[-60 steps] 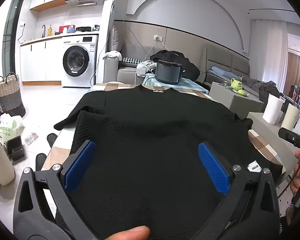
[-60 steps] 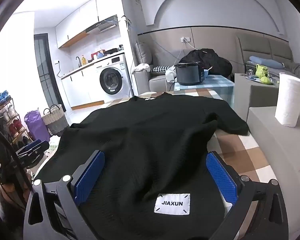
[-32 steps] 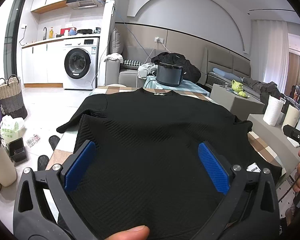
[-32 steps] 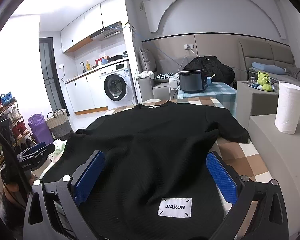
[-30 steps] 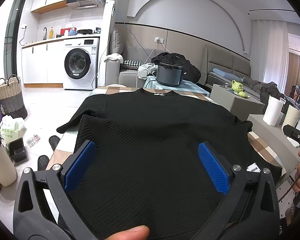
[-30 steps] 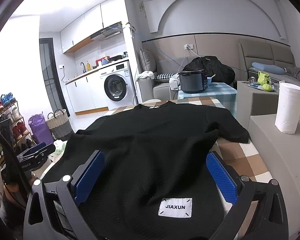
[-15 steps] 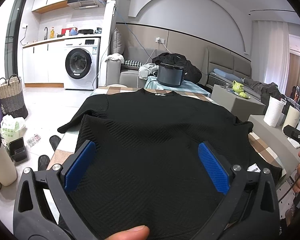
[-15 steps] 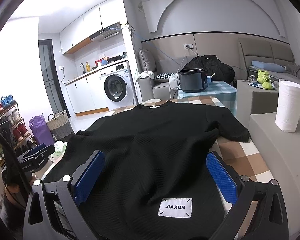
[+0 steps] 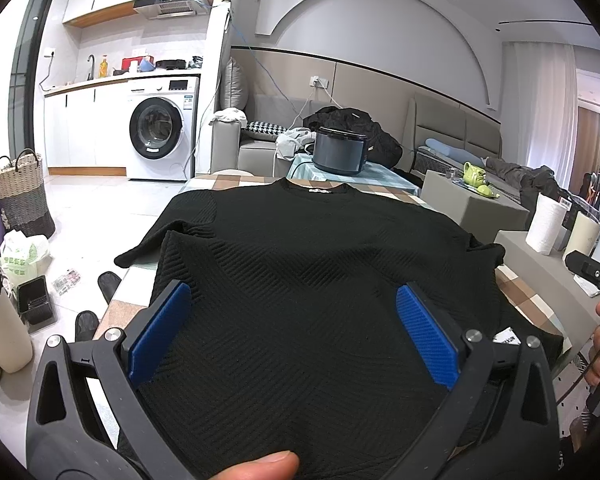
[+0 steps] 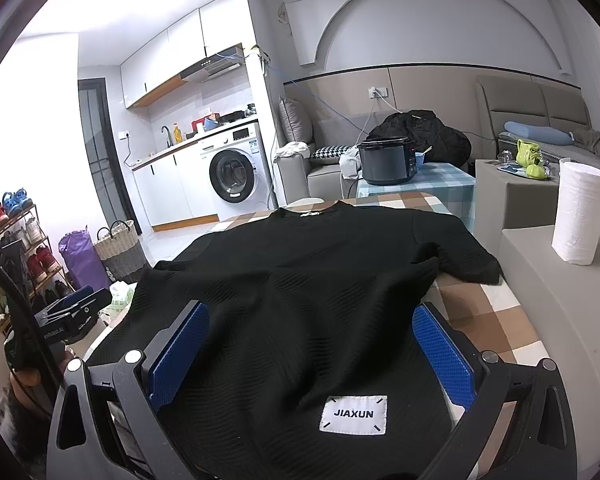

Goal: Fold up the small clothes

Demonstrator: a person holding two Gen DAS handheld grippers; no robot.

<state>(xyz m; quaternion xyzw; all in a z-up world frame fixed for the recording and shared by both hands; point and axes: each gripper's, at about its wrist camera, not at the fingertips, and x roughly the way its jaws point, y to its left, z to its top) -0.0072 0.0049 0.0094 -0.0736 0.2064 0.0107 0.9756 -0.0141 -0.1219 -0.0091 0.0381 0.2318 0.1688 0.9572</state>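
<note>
The black shirt (image 9: 300,280) lies flat on a checked table (image 10: 496,320), hem at the near end, neck hole at the far end. Its long axis runs straight away from both cams, near to far. A white tag (image 10: 354,414) w/ "JIAXUN" sits on the hem, right by the right tongs. In the left wrist view the same tag peeks out at the shirt's right corner (image 9: 505,337).

Left gripper (image 9: 294,334): wide open, blue pads (image 9: 158,334) far apart, nothing held. The shirt's near part shows in the gap btwn them. Can't tell if the pads touch the cloth or just hang over it. A thumb tip (image 9: 256,466) shows at the bottom edge.

Right gripper (image 10: 310,354): also wide open, blue pads (image 10: 442,360) far apart, nothing held. Hem and tag lie btwn the fingers. Touch or not, can't tell.

Each cam sees the other tool at its side: the right one at the far right edge of the left view (image 9: 592,276), the left one low at the left of the right view (image 10: 66,316).

Mid way: one short sleeve (image 9: 160,236) hangs off the table's left side, the other sleeve (image 10: 464,260) lies out to the right on the table.

Far end: neck hole (image 10: 310,212) near the table's far edge. Past it, a dark pot (image 10: 388,162) on a blue checked cloth. A white paper roll (image 10: 578,214) stands on a grey block to the right. Way back, a washer (image 10: 234,174) by the white cupboards.
</note>
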